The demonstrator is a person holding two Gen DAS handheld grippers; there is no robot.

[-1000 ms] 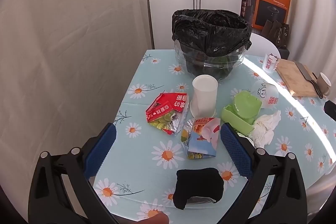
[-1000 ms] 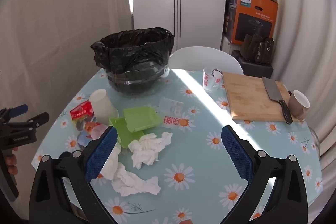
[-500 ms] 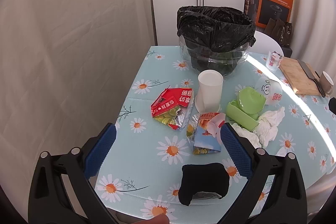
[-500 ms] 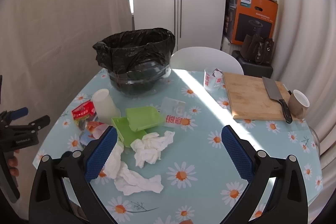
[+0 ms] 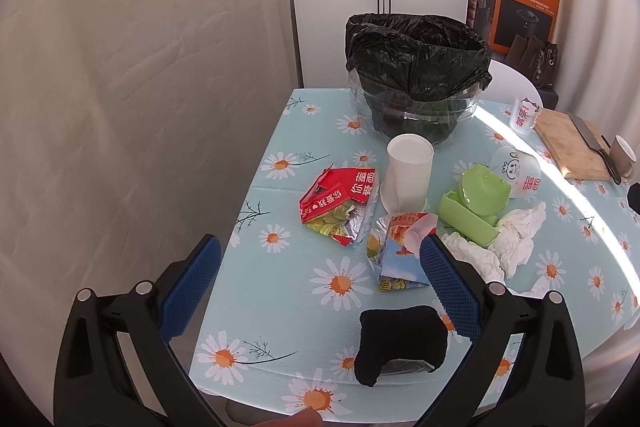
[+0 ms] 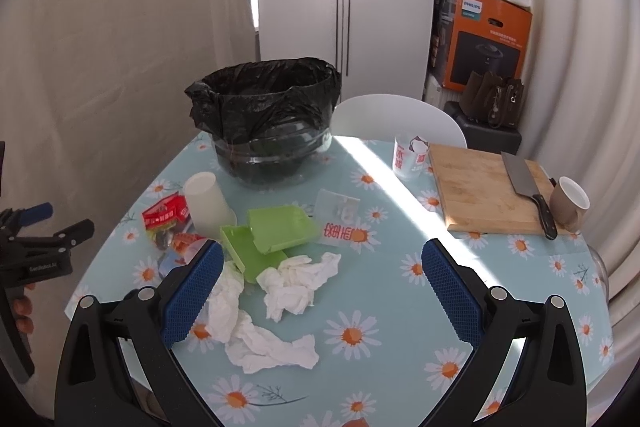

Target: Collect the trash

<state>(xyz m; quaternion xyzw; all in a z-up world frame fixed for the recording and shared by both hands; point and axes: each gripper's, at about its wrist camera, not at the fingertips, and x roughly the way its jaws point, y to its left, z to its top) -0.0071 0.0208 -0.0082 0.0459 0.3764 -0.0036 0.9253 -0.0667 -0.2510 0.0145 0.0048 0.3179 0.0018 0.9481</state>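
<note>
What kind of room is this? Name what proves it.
Probably a home dining or kitchen corner: a daisy-print tablecloth, a wooden cutting board with a cleaver, and a tall white cupboard behind.

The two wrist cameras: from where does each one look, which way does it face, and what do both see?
Left wrist: above the table's near-left edge, facing the bin, red wrapper and black cloth; its own open tongs show.
Right wrist: further right, facing the tissues and cutting board; own open tongs show, and the left tongs at the left edge.
Shared: bin, white cup, green box.
</note>
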